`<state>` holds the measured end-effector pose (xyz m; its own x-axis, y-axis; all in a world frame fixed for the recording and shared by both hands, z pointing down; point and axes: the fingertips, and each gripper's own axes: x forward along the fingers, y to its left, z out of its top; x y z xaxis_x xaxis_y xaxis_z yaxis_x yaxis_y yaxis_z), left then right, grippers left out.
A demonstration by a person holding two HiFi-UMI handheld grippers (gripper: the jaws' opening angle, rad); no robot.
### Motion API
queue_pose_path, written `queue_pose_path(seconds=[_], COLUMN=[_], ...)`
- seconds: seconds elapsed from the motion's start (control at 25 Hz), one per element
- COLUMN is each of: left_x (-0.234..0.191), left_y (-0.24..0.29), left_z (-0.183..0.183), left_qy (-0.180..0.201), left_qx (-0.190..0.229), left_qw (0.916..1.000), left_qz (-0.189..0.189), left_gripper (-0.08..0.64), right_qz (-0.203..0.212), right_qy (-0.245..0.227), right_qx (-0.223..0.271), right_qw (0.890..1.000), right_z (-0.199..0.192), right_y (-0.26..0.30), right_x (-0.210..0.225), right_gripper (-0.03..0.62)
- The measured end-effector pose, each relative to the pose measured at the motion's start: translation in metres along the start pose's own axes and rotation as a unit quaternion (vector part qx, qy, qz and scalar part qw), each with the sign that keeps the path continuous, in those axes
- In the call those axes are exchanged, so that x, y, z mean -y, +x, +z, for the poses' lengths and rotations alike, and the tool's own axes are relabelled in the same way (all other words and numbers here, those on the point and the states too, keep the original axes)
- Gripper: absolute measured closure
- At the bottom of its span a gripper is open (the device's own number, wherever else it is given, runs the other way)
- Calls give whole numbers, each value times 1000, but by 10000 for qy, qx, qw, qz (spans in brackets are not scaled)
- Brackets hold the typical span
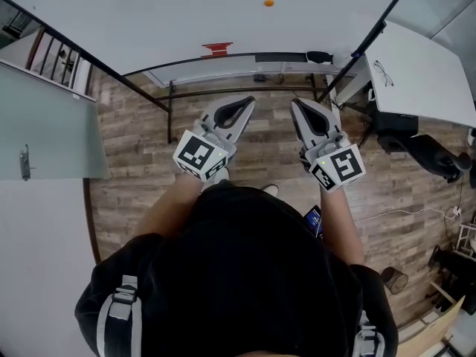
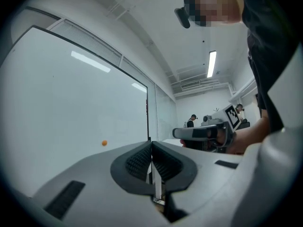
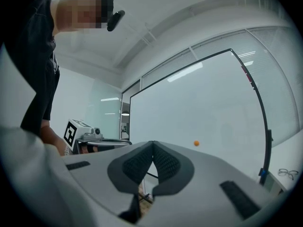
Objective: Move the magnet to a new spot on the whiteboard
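Magnet [image 1: 268, 3] sits far beyond left tongs [image 1: 245, 104], right tongs [image 1: 299, 106].

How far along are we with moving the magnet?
Nothing looks done: the orange magnet sits on the whiteboard, untouched. In hand: nothing; left tool and right tool are both shut, empty, short of the board. Left: reach, grip, relocate it.

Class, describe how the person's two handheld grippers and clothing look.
Both the left gripper and right gripper are light grey tapered shells with black ribbed pads, each carrying a white cube with black square markers. The person wears a black top with grey shoulder straps.
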<state>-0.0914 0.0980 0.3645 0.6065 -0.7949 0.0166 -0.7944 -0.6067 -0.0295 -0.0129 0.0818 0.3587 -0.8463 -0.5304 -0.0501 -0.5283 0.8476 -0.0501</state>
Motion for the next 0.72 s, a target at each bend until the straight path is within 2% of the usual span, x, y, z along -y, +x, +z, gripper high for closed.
queue_pose_path(seconds=[0.4, 0.72], left_x=[0, -32], left_y=[17, 28], left_z=[-1, -17], left_qy=[66, -56], left_qx=[-39, 0], left_qw=[9993, 9987], left_qz=[360, 502], left_gripper=[555, 555], right_qz=[-180, -313], right_qy=[98, 60], right_qx=[57, 6], right_qw=[9998, 9995], right_z=[-5, -13], right_y=[-12, 15], right_x=[31, 50], right_gripper=[597, 597])
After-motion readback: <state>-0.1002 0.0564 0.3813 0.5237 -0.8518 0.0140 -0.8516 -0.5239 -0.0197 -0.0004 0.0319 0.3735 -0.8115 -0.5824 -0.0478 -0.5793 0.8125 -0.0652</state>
